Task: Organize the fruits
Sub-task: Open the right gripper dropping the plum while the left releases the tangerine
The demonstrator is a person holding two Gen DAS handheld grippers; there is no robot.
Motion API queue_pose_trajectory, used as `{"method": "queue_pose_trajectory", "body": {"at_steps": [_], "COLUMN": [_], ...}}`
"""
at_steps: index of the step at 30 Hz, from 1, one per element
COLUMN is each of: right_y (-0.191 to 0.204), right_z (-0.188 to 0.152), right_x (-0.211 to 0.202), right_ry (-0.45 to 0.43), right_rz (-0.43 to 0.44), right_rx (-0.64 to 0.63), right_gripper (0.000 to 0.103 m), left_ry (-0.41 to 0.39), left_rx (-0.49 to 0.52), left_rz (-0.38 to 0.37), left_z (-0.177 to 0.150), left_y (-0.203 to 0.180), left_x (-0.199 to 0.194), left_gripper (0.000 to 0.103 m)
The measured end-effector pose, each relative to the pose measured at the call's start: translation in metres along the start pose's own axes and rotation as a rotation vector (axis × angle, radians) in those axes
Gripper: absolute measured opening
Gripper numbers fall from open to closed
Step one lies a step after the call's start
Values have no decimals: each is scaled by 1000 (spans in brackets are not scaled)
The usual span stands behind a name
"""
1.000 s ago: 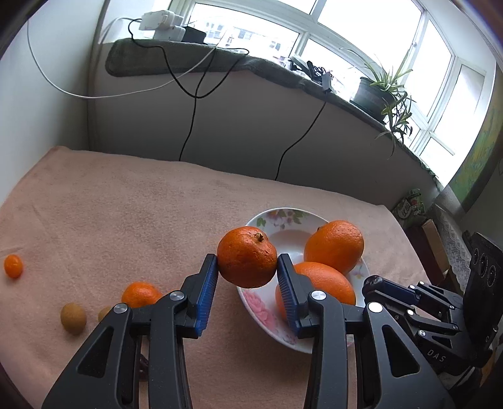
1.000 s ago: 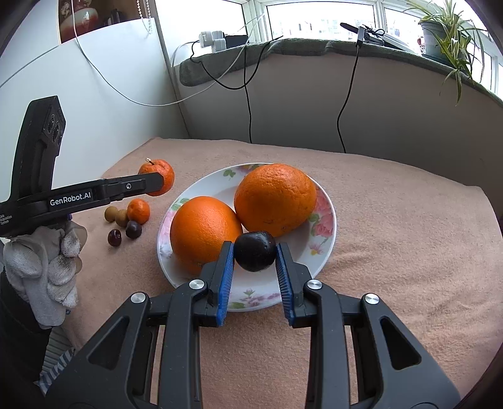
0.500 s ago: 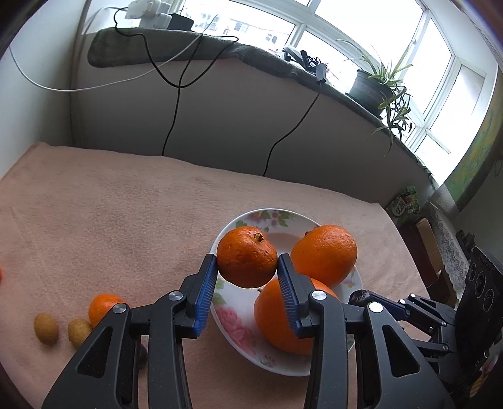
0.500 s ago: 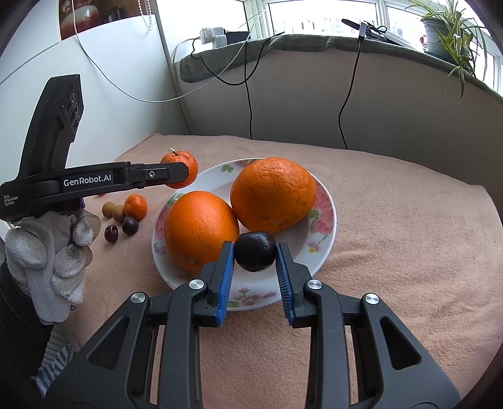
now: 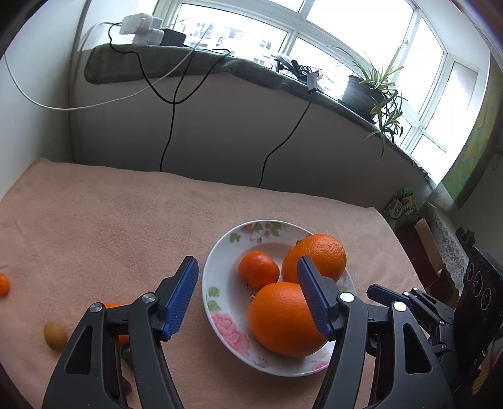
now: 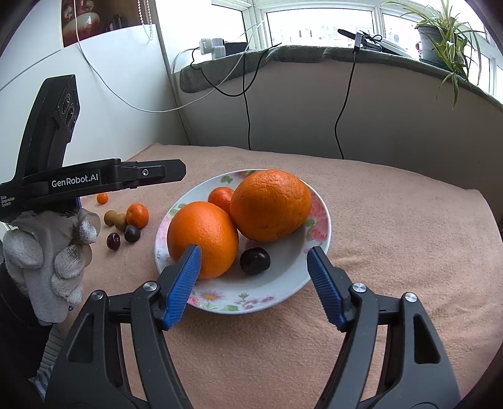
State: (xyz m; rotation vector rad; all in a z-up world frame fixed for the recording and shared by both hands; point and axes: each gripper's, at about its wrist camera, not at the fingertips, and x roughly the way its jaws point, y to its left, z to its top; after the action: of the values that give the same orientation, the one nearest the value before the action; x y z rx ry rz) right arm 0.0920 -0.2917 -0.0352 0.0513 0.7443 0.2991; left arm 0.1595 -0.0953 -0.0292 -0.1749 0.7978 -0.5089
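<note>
Four fruits in plate [image 6: 319, 248]: two oranges [image 6: 270, 204], one tangerine [image 5: 258, 269], one dark plum [image 6: 255, 260].
Loose on cloth, left of plate: seven small fruits [image 6: 137, 215].
Left gripper [image 5: 248, 295]: just opened, empty.
Right gripper [image 6: 254, 283]: just opened, empty.

Potted plant [image 5: 371, 91] and chargers [image 5: 141, 26] on the windowsill [image 5: 220, 67].

Left tool [image 5: 248, 294] just opened, right tool [image 6: 253, 278] just opened, both empty

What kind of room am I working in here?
Probably a lived-in home room by a bay window: a potted spider plant on the cloth-covered sill, a white power strip trailing cables, and a floral china plate of fruit on a peach towel-covered table.
</note>
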Motion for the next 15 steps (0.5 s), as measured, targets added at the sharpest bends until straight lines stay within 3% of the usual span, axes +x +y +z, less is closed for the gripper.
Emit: {"method": "queue_pose_trajectory", "body": {"at_steps": [2, 15], "right_y": [1, 13], "right_z": [1, 6], "right_x": [-3, -13], "right_ry": [-15, -40], "right_rz": [2, 13], "right_rx": [0, -5], "right_gripper": [86, 87], "left_ry": [-8, -39], "left_rx": [-2, 16], "left_rz": [3, 27], "left_z": [0, 0], "left_y": [0, 1], "left_x": [-2, -20], "left_gripper": [68, 72]}}
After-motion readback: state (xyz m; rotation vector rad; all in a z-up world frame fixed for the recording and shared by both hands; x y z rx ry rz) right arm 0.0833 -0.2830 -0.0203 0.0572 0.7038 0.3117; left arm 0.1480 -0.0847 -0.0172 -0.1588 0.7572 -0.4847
